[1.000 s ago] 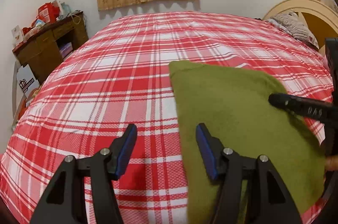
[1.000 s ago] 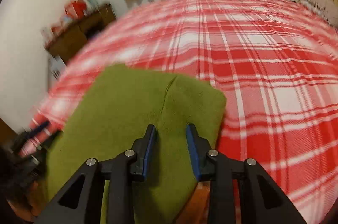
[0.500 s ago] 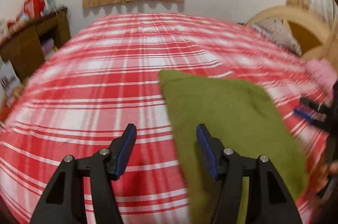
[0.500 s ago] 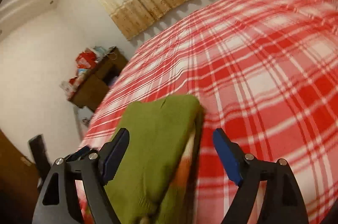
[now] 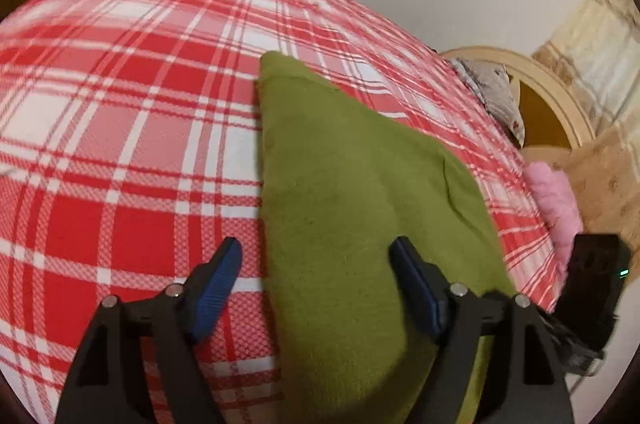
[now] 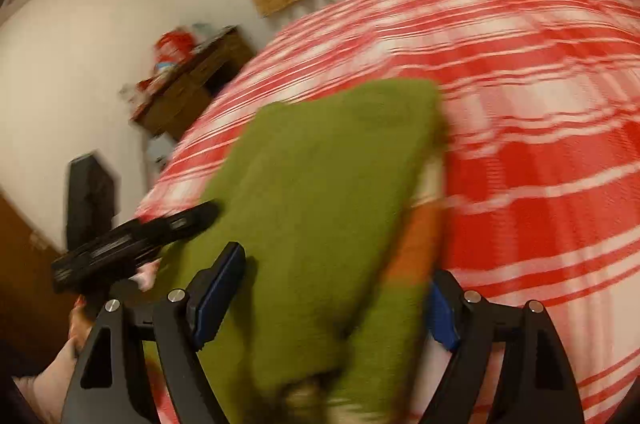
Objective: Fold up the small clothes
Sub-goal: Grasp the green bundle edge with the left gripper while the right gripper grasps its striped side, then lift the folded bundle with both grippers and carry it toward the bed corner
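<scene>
The left gripper point(image 5: 316, 276) has just been opening and stands wide over the green cloth's point(image 5: 352, 207) near left edge, nothing pinched. The right gripper point(image 6: 336, 294) gapes too, straddling it untouched — likely a fold just laid. Beyond, the plaid bedspread point(image 5: 120, 103) offers bare room — pink cloth point(image 5: 556, 207) at its right edge.

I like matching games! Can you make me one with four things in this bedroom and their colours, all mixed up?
Things:
1. folded cloth
2. bed cover
3. fluffy bundle at the bed's edge
4. pads on the left gripper

Colours:
A. blue
B. pink
C. olive green
D. red and white checks

Pairs: 1-C, 2-D, 3-B, 4-A
</scene>
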Demonstrator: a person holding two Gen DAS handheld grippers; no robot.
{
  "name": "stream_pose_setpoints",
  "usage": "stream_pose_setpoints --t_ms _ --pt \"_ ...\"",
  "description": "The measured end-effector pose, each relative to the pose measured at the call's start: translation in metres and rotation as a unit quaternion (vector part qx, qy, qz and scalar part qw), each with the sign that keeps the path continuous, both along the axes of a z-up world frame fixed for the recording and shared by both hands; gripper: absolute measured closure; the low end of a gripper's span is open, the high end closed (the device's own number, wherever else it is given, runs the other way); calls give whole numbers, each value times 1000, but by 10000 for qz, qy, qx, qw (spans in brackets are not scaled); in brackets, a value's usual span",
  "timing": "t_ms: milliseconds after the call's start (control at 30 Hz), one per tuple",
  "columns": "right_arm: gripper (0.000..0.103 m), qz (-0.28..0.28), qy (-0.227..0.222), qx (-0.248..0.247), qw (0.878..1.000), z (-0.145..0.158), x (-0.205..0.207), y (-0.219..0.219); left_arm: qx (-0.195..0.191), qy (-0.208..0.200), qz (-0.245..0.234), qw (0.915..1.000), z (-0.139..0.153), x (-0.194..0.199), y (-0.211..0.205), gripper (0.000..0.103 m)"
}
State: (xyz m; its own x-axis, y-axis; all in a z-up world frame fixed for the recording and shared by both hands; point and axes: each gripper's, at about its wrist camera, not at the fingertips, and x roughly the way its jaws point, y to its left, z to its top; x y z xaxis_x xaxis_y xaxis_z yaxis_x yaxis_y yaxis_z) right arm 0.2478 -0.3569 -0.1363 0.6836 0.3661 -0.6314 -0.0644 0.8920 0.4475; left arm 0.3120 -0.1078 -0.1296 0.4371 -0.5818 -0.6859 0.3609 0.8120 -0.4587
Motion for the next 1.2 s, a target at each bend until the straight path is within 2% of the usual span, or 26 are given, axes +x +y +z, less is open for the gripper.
stream_pose_setpoints --t_ms 67,100,133,167,200,233,267,300,333,367,400,433,533,567,600,667,767,867,933,1200 --pt "20 -35 -43 83 9999 0 1 0 94 -99 -32 9999 2 -2 -3 23" --pt "20 -209 -40 472 9987 -3 -1 -11 101 -105 -46 9999 2 -2 -4 23" --pt "20 -436 -4 622 9971 -7 -2 -21 103 -99 -59 9999 2 -2 -4 23" --pt "20 -773 114 547 9954 -12 -3 -30 118 -97 -77 9999 3 -2 -5 23" --pt "21 -856 204 469 9950 -16 -2 -34 147 -100 -88 9998 3 -1 -6 23" --pt "21 -786 157 579 9951 -18 -3 -36 180 -95 -118 9997 4 -2 -8 24" --pt "21 -727 168 616 9953 -17 -3 -35 192 -122 -152 9996 5 -3 -9 30" --pt "21 -359 205 803 9959 -17 -1 -30 186 -193 -255 9993 7 -5 -12 39" --pt "21 -111 205 906 9956 -17 0 -25 223 -262 -316 9989 8 -6 -13 40" --pt "21 49 209 764 9969 -16 1 -16 318 -348 -338 9983 9 -8 -15 40" --pt "21 110 197 376 9990 -14 2 -7 369 -396 -370 9978 10 -8 -16 40" --pt "21 101 197 294 9993 -14 3 -5 344 -381 -382 9979 8 -5 -16 40" --pt "22 -151 256 615 9977 -19 11 -16 17 -56 -355 9994 0 4 -11 40" --pt "31 -215 269 596 9976 -19 13 -16 -74 12 -317 9995 -2 6 -9 40" --pt "36 -267 315 444 9982 -19 16 -13 -49 -26 -316 9995 -1 4 -9 46" --pt "51 -222 363 220 9989 -16 14 -6 251 -324 -354 9985 7 -5 -17 54" --pt "62 -197 354 -21 9992 -4 10 1 606 -605 -390 9956 19 -17 -25 66" --pt "63 -166 217 -262 9993 11 -1 16 425 -506 -285 9974 29 -22 -12 71" --pt "64 -85 130 -292 9995 20 -11 28 434 -549 -217 9973 37 -29 -3 71" --pt "64 264 -376 -85 9989 62 -28 104 397 -827 225 9955 71 -59 65 71"
